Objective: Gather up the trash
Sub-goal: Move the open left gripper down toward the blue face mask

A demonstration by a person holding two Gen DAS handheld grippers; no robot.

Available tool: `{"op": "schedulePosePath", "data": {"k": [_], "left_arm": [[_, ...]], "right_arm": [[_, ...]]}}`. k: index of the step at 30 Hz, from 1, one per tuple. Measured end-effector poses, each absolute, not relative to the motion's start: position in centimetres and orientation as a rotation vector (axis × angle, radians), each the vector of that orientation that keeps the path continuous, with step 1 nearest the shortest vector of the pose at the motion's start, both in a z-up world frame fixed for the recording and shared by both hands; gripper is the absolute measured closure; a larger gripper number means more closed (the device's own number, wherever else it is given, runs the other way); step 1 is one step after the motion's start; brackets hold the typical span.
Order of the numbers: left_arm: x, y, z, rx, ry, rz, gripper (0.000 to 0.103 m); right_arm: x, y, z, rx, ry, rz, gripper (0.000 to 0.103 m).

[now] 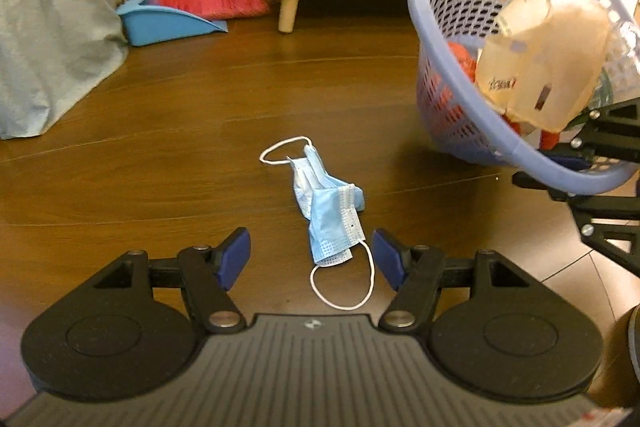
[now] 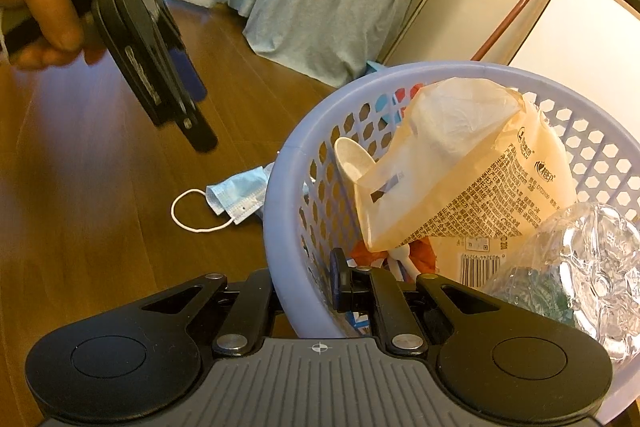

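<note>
A: Where is the mask?
B: The blue mask (image 1: 328, 203) lies on the floor (image 1: 160, 155) at 12 o'clock from the left tool (image 1: 312, 253), which is spread wide. Bare floor all around.
A: And the right tool (image 2: 308, 287)?
B: Clamped on the basket (image 2: 280, 187) rim, tipped up.

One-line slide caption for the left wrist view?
Open left gripper poised over a blue face mask on the wooden floor, basket held alongside.
</note>
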State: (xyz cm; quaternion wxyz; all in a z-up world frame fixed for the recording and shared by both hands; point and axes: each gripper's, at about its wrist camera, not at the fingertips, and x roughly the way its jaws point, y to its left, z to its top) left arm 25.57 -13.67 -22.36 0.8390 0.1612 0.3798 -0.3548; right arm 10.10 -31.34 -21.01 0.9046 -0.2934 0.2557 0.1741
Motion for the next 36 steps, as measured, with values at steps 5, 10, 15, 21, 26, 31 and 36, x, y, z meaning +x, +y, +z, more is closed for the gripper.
{"op": "schedulePosePath", "data": {"k": [5, 10, 15, 21, 26, 31, 36], "left_arm": [[26.8, -15.1, -24.6, 0.341, 0.838, -0.752, 0.042], [28.0, -16.4, -26.5, 0.317, 0.874, -0.733, 0.050], [28.7, -17.8, -27.4, 0.299, 0.892, -0.722, 0.055], [29.2, -18.6, -27.9, 0.318, 0.934, -0.677, 0.085], [28.2, -17.2, -26.9, 0.357, 0.951, -0.675, 0.099], [26.4, -14.8, -24.9, 0.379, 0.954, -0.678, 0.099], [24.2, -12.3, -22.6, 0.333, 0.954, -0.670, 0.099]], "right_arm": [[9.9, -31.7, -21.3, -0.620, 0.522, 0.359, 0.097], [9.9, -32.2, -21.3, -0.621, 0.519, 0.358, 0.097], [9.9, -32.4, -21.1, -0.618, 0.519, 0.357, 0.097], [10.0, -32.6, -20.9, -0.612, 0.526, 0.349, 0.097], [10.2, -32.6, -20.6, -0.606, 0.530, 0.343, 0.097], [10.4, -32.2, -20.1, -0.604, 0.542, 0.333, 0.097], [10.7, -32.0, -19.9, -0.607, 0.551, 0.333, 0.097]]}}
